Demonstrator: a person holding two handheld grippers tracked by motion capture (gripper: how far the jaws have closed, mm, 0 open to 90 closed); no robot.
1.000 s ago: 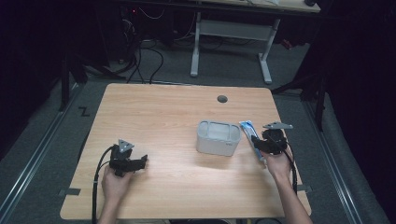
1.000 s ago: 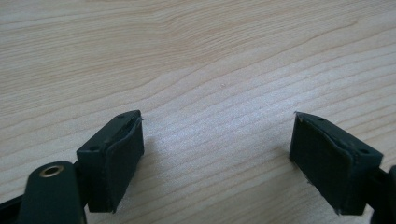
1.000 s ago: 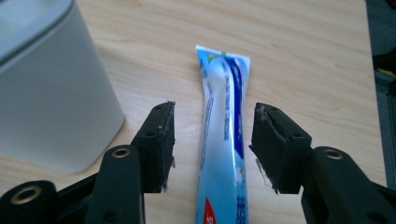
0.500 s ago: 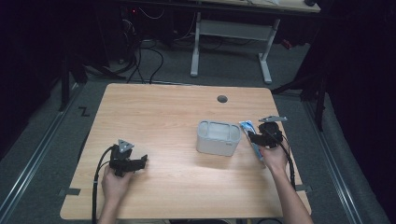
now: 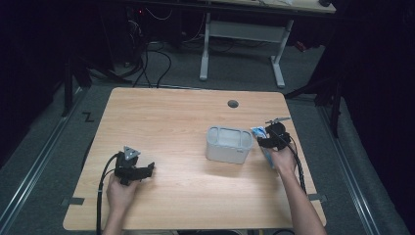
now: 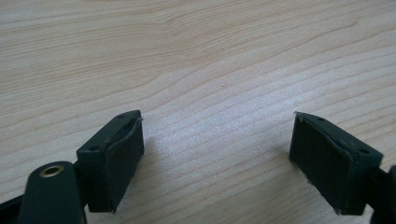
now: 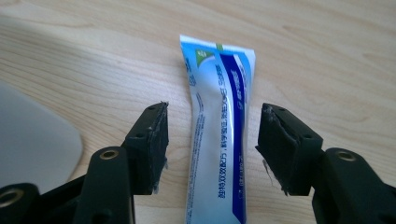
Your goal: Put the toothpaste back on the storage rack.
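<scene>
A blue and white toothpaste tube (image 7: 217, 135) lies flat on the wooden table, just right of a white rectangular bin (image 5: 229, 144). My right gripper (image 7: 212, 140) is low over the tube, open, one jaw on each side of it and neither pad touching. From above, the right gripper (image 5: 270, 139) covers most of the tube (image 5: 258, 131). My left gripper (image 6: 217, 156) is open over bare wood, holding nothing. It rests in the person's hand near the front left of the table, seen from above as the left gripper (image 5: 142, 170).
The white bin's rounded corner (image 7: 32, 140) sits close to the left of my right gripper. A round cable hole (image 5: 233, 104) is in the table's far side. Beyond the table stand a white desk frame (image 5: 242, 29) and floor cables (image 5: 151, 58).
The right gripper has moved left and forward, toward the bin, and now straddles the tube. The left gripper has stayed in place.
</scene>
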